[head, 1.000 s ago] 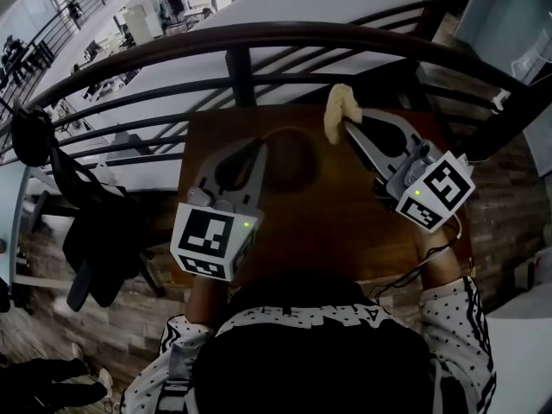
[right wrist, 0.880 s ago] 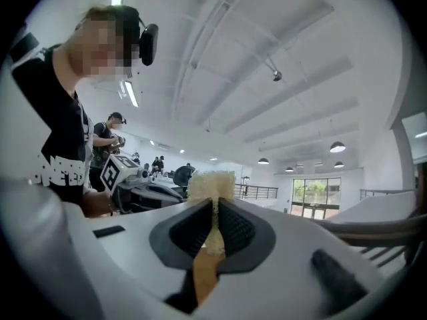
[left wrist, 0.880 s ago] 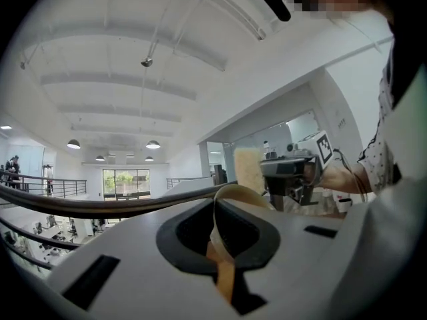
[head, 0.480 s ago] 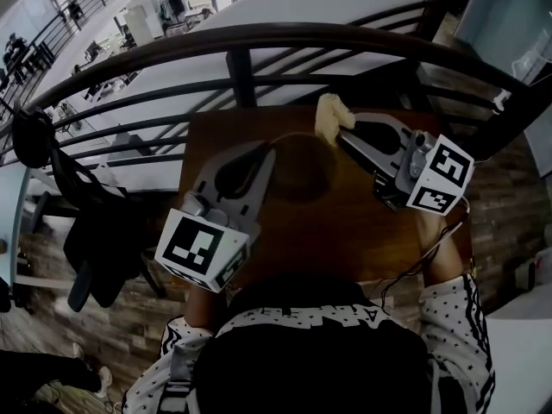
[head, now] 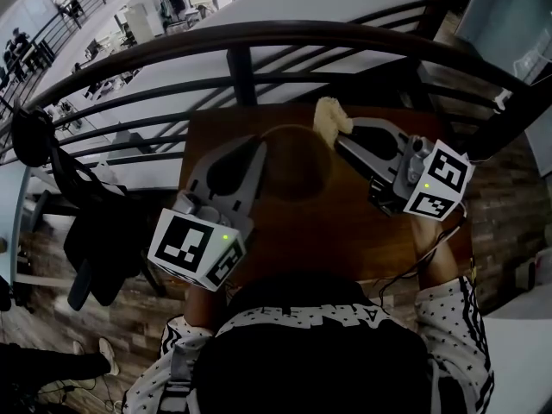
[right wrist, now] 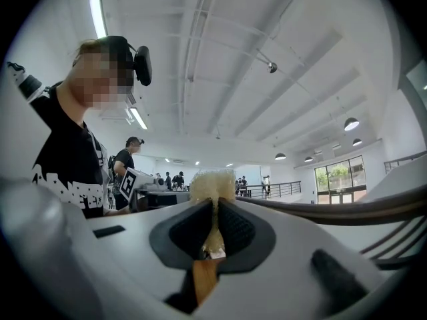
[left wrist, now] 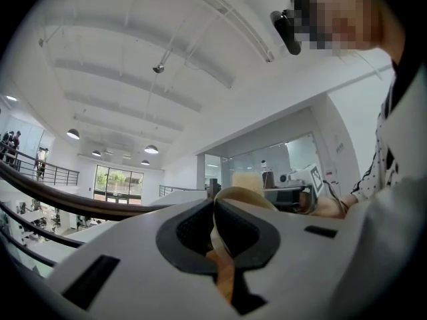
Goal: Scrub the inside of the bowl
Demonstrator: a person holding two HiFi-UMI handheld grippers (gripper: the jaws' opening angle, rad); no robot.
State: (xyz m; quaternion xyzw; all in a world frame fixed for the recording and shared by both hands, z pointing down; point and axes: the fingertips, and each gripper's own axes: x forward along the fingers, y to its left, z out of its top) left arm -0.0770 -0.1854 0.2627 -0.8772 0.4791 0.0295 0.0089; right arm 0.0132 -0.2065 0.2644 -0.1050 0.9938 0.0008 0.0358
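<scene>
The left gripper [head: 260, 147] pinches the left rim of the bowl [head: 297, 166]. The bowl looks thin, stiff and probably light, so it needs that bracing. The right gripper [head: 341, 138] clamps a soft sponge [head: 329, 117] at the bowl's far rim.

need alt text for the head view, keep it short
Seen from above, the left gripper has its jaws shut on the left rim of a brown bowl at a small wooden table, while the right gripper holds a pale sponge at the bowl's far rim. A dark railing runs beyond the table.
</scene>
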